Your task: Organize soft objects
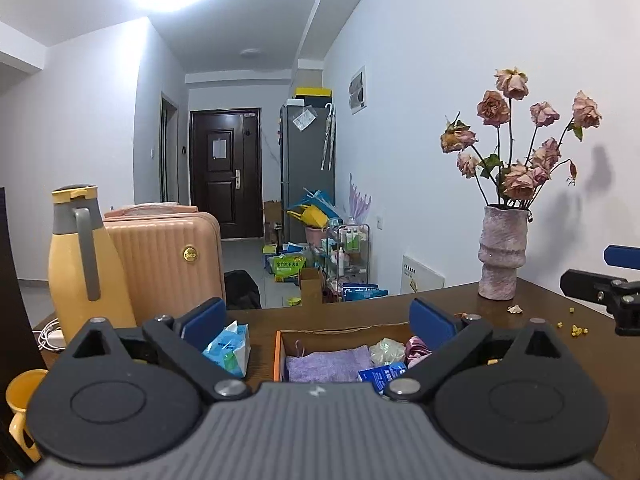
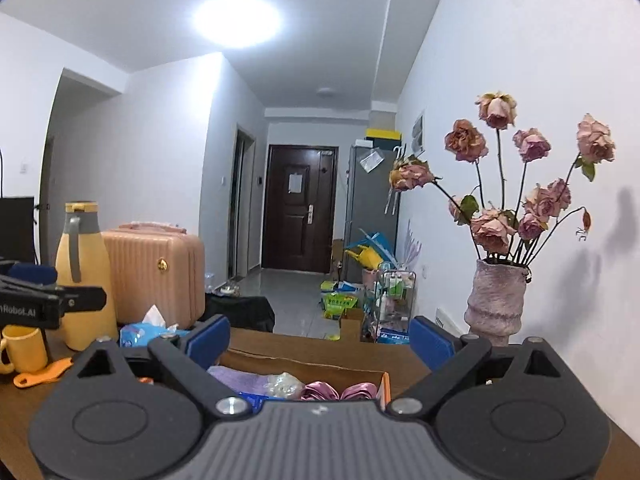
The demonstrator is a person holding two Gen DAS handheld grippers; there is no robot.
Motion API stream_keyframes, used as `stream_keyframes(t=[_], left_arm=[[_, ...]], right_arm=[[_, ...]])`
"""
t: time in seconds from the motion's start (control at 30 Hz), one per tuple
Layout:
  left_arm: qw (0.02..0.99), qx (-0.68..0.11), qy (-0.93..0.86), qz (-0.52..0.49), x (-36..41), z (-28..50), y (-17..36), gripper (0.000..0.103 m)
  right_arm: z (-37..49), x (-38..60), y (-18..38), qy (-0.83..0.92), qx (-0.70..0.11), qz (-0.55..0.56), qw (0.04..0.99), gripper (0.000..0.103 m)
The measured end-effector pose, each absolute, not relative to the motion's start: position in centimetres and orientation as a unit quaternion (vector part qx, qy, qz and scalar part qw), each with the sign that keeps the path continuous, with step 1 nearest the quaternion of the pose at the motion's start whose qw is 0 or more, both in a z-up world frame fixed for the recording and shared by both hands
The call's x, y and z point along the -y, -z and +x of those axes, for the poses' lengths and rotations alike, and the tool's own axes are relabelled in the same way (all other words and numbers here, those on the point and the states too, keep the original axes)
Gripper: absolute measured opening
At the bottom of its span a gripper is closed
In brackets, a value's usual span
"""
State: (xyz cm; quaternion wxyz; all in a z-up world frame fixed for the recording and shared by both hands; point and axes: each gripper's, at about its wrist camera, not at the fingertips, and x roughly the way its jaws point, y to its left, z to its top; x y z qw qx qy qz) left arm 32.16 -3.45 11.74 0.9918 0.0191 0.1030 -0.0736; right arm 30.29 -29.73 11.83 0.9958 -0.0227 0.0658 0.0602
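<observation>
Visibly, "nRobot.AI" on left gripper [image 2: 52, 300]; both grippers released, right gripper [image 2: 320, 340] empty.

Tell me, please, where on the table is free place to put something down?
Bare wood lies between the cardboard box and the vase, with only petal crumbs near the right claw. The narrow strip behind the box is free too. Left is crowded: tissue pack, yellow jug, mug.

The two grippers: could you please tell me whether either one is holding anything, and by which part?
Nothing is held. The left gripper and the right gripper both stand open and empty above the cardboard box of soft items.
</observation>
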Motion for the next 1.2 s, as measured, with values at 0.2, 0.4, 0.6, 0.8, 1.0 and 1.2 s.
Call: stream_keyframes(t=[0.2,0.4,0.6,0.8,1.0,1.2], left_arm=[[0.993,-0.097,0.071,0.016,2.6,29.2,-11.4,0.101],[0.995,-0.079,0.066,0.006,1.4,22.0,-9.2,0.103],[0.997,-0.059,0.036,0.026,0.0,12.4,-5.8,0.103],[0.995,-0.082,0.045,0.019,-0.6,4.1,-2.8,0.103],[0.994,-0.089,0.055,0.032,-0.1,1.2,-1.9,0.103],[0.996,-0.069,0.047,0.013,-0.5,1.2,-3.1,0.103]], right_arm=[[27.0,29.4,-11.7,-0.054,-0.045,-0.027,0.997,0.097],[19.9,28.9,-9.4,-0.05,-0.035,-0.002,0.998,0.097],[10.1,26.7,-6.0,-0.049,-0.025,-0.01,0.998,0.103],[2.5,25.5,-2.1,-0.059,-0.043,0.009,0.997,0.103],[-0.5,24.5,-0.9,-0.078,-0.067,0.048,0.994,0.103],[-0.2,24.0,-0.8,-0.066,-0.065,0.049,0.995,0.103]])
